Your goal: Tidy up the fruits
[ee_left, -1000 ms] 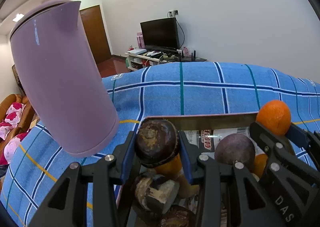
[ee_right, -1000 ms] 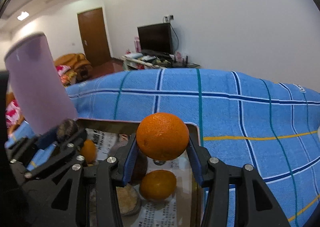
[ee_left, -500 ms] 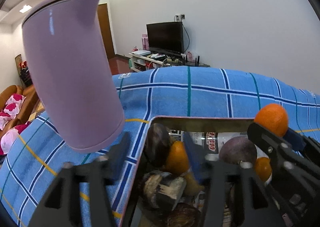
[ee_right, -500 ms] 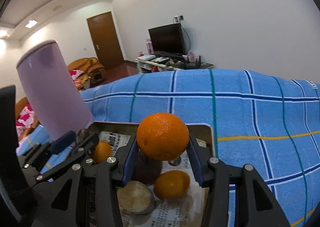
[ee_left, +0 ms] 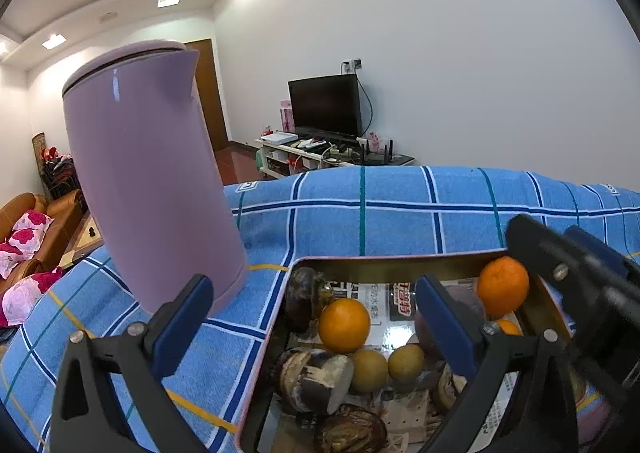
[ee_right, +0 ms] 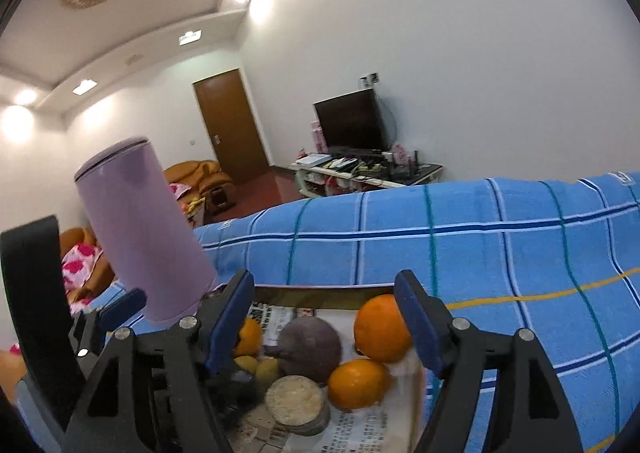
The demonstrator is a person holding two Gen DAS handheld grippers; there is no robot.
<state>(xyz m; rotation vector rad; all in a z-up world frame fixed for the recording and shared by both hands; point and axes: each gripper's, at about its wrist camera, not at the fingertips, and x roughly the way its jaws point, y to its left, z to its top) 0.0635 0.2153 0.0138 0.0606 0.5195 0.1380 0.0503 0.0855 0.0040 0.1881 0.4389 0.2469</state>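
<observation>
While both tools hang over the same tray, their jaws are opening and neither has hold of anything.

Left gripper (ee_left: 312, 311): jaws spread very wide and opening; only fruit lying in the tray shows between the blue pads, none of it pressed.

Right gripper (ee_right: 326, 319): jaws parting; the orange (ee_right: 382, 327) sits low between the pads, close against the right-hand pad, but is not clamped by both.

Tray (ee_left: 400, 265): a shallow metal tin lined with newspaper, resting on the blue checked cloth (ee_left: 400, 213).

Fruit in tray: a second orange (ee_left: 344, 325) near the tray's middle, a dark mangosteen (ee_left: 304, 303) against the left wall just behind it, two small yellow-brown fruits (ee_left: 386, 367) side by side in front, and a purple round fruit (ee_right: 310, 343) beside the oranges. A third orange (ee_right: 356, 383) lies below the one near the right pad.

Other tray contents: cut and shrivelled dark pieces (ee_left: 314, 379) at the near end; a pale cut face (ee_right: 294, 399) shows in the right view.

Kettle (ee_left: 152, 181): a tall lilac kettle with a spout, standing on the cloth just beside the tray's left edge, crowding the left tool's outer finger.

Crowding: the right tool's black frame (ee_left: 576, 285) overlaps the tray's right corner in the left view.

Background: a television (ee_left: 324, 105) on a low stand, a brown door (ee_right: 232, 125), an orange sofa (ee_left: 36, 229) with pink cushions.
</observation>
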